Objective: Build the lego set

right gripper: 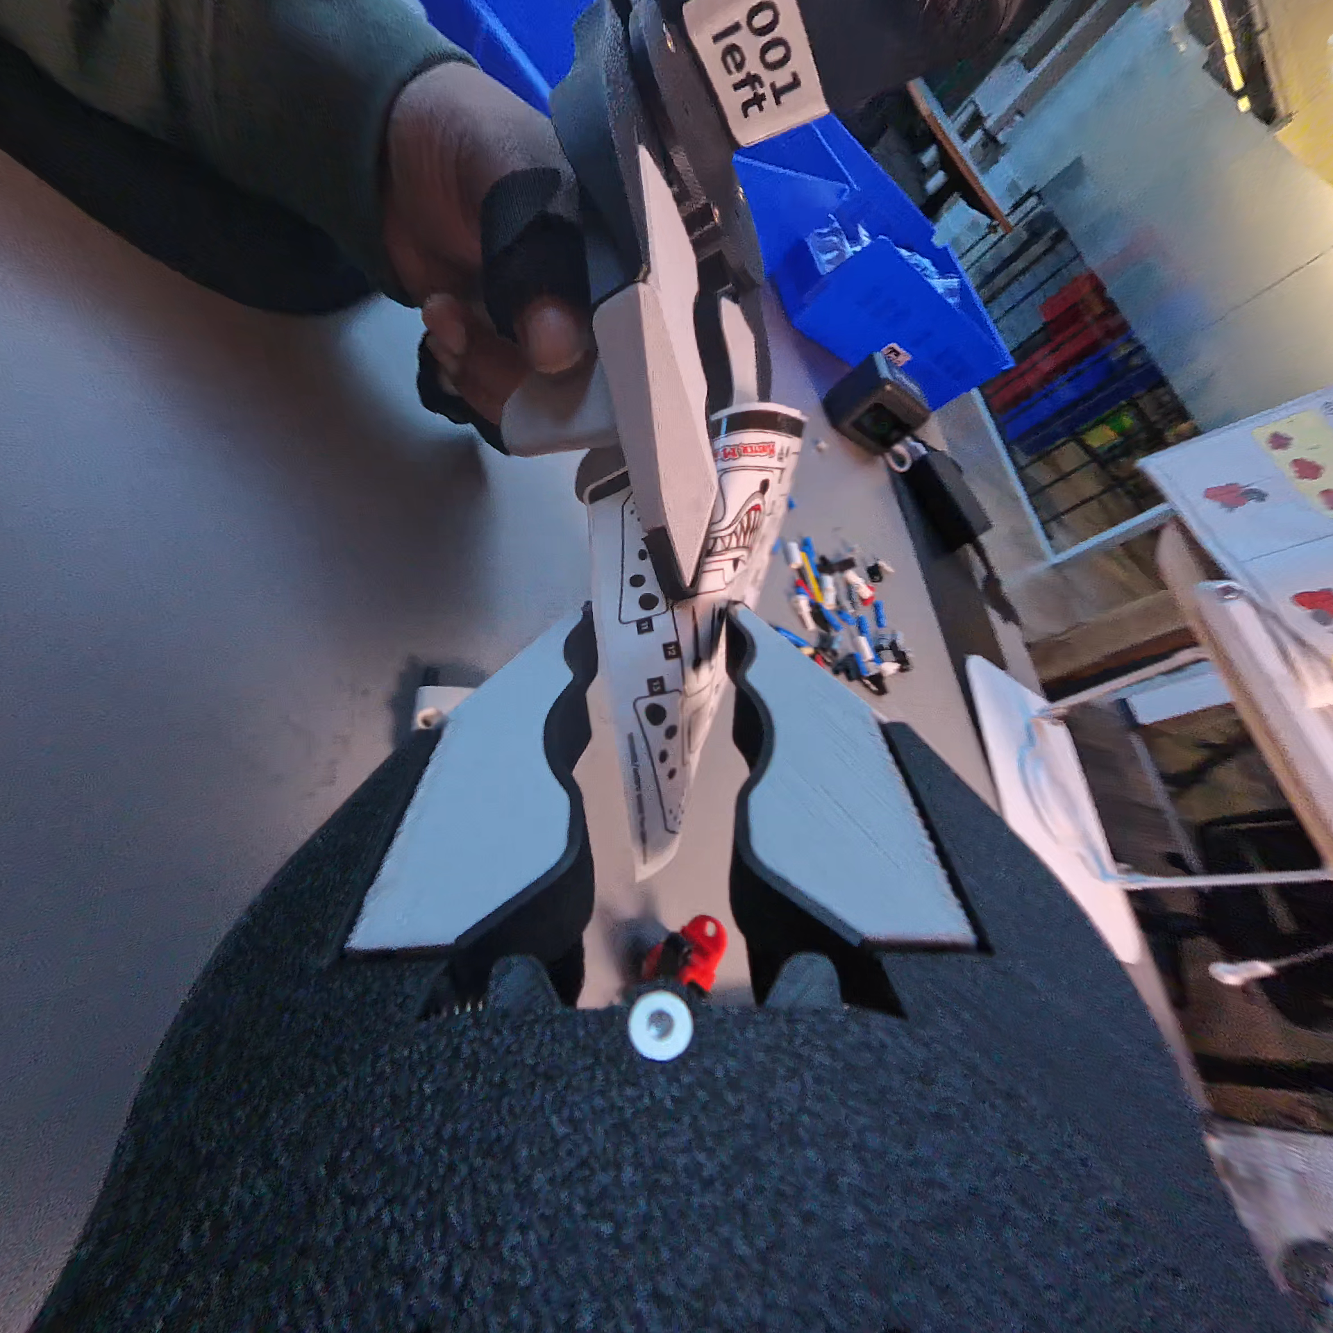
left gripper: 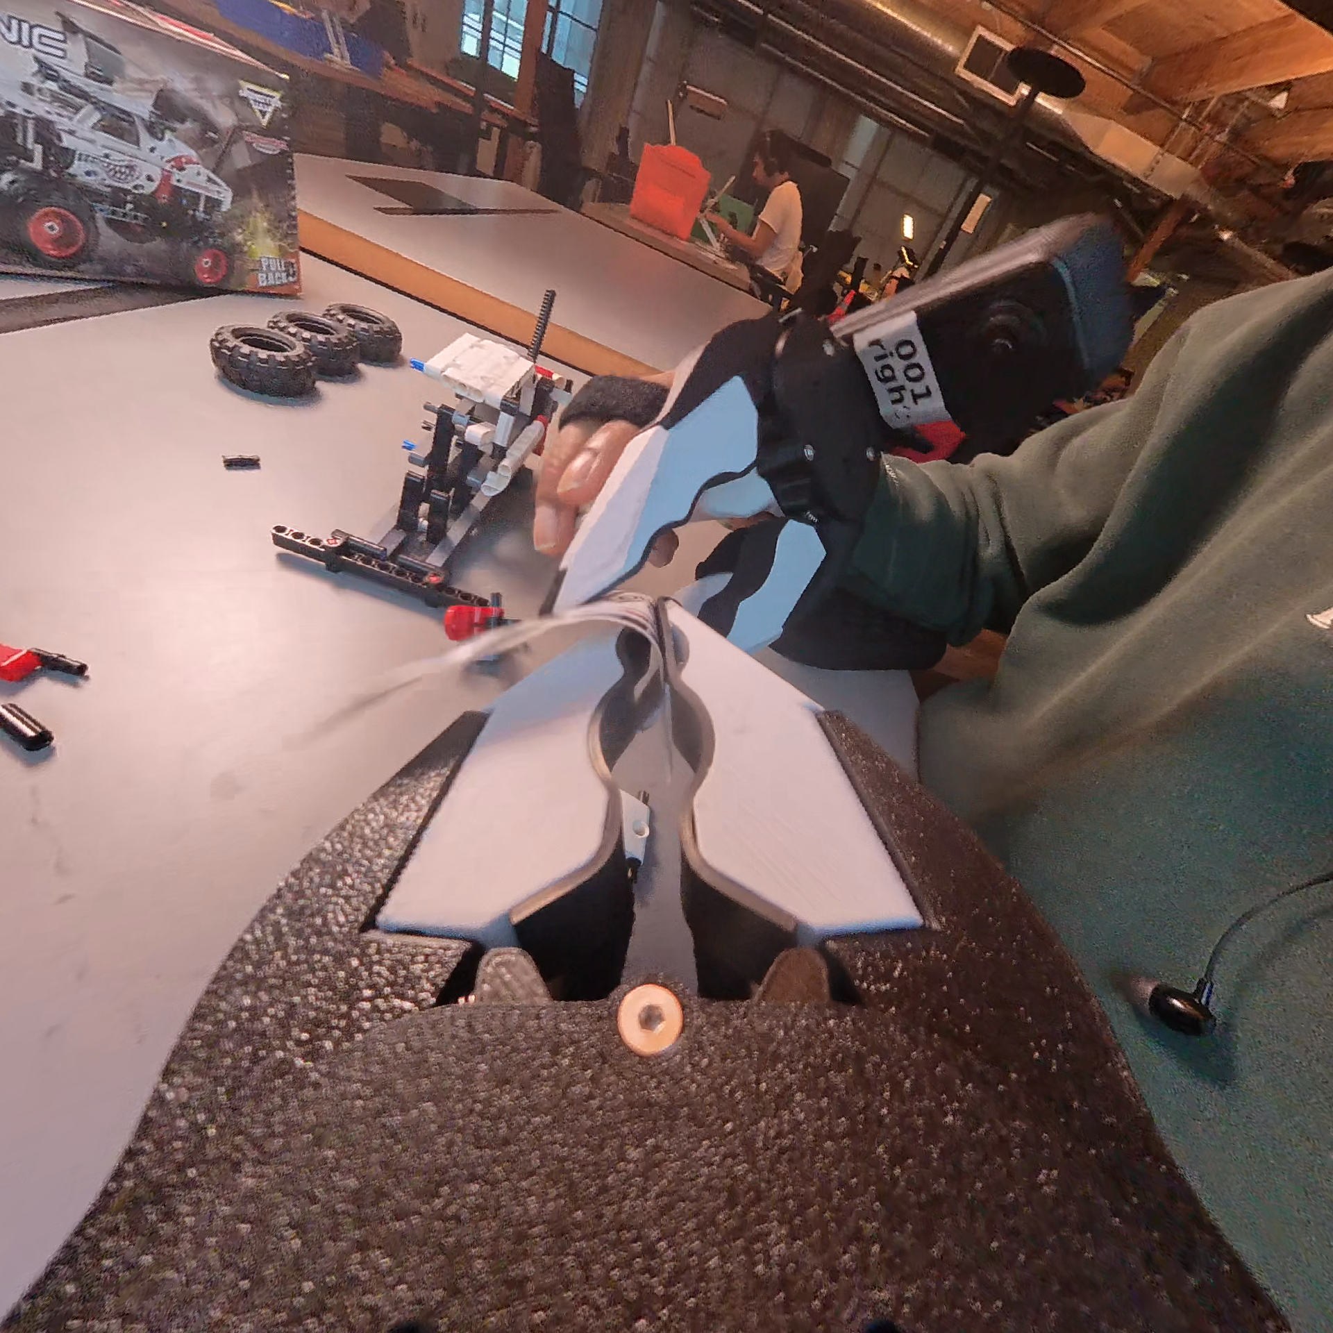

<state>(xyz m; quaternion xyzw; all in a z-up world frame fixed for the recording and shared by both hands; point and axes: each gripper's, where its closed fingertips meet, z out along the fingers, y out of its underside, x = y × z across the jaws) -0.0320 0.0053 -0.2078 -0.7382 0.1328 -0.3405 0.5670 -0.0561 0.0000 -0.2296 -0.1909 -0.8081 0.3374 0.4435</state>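
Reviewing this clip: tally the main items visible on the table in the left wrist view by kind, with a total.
Black tyres: 3
Partly built model: 1
Set box: 1
Loose red pieces: 2
Sticker sheet, pinched in the left gripper: 1
Total: 8

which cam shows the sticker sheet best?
Right wrist view: the sticker sheet faces the camera, printed side visible, pinched by the left gripper. The left wrist view shows it only edge-on and blurred.
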